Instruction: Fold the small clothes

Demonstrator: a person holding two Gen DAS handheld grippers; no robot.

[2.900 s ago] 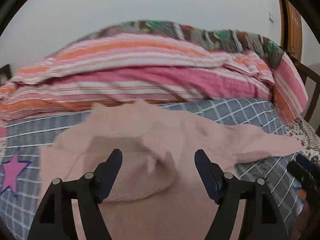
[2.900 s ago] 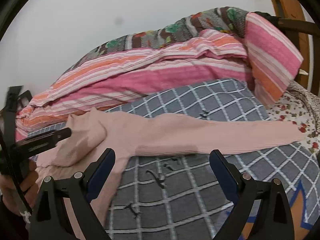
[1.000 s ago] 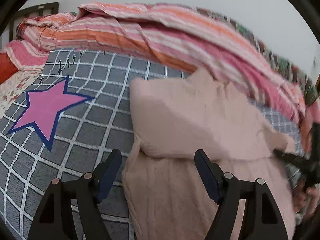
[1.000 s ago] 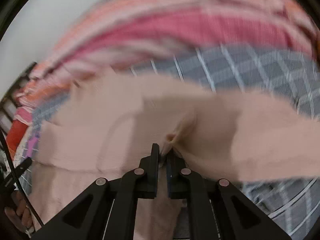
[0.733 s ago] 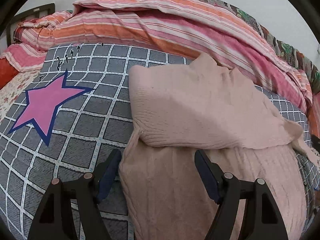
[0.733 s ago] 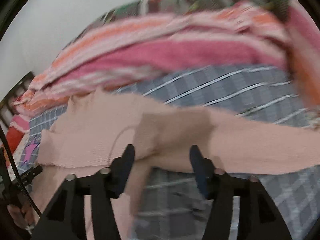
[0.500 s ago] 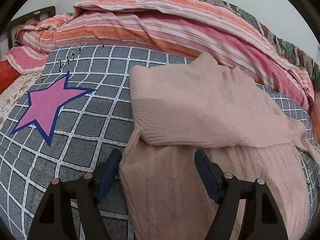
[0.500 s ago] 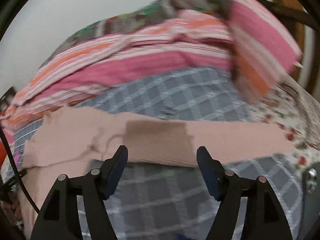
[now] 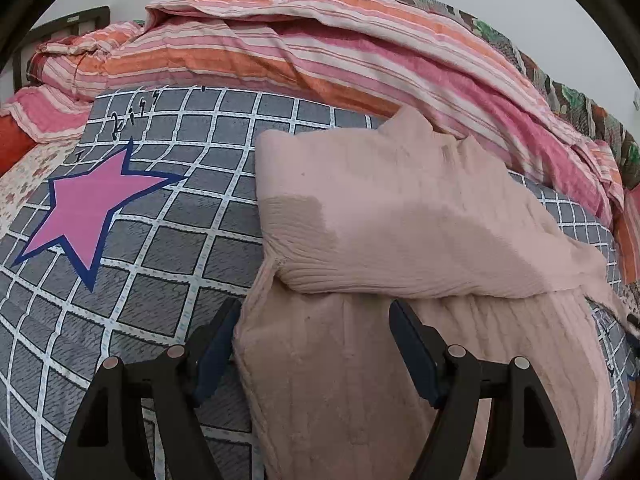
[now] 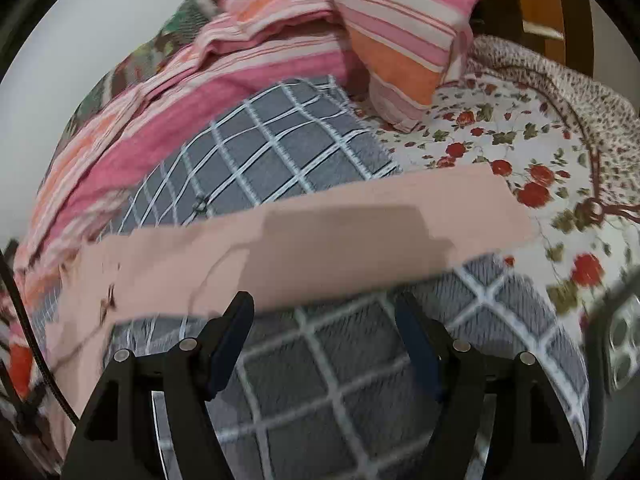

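Note:
A small pale pink knitted sweater [image 9: 400, 240] lies on the grey checked blanket [image 9: 168, 248]. Its left sleeve is folded across the chest. My left gripper [image 9: 312, 340] hovers open over the sweater's lower left part, with the left finger just off its edge and nothing pinched. In the right wrist view the sweater's right sleeve [image 10: 320, 240] stretches flat to the right, its cuff reaching the floral sheet [image 10: 540, 152]. My right gripper [image 10: 324, 332] is open just short of that sleeve, over bare blanket, holding nothing. That view is blurred by motion.
A heap of pink and orange striped bedding [image 9: 320, 48] runs along the back by the white wall. A striped pillow [image 10: 400, 32] and a wooden headboard [image 10: 536, 4] are at the right end. A pink star [image 9: 88, 208] marks the blanket left of the sweater.
My right gripper let go of the pinched sweater fabric, opened wide and swept right along the outstretched sleeve. The left gripper stayed open in place over the sweater.

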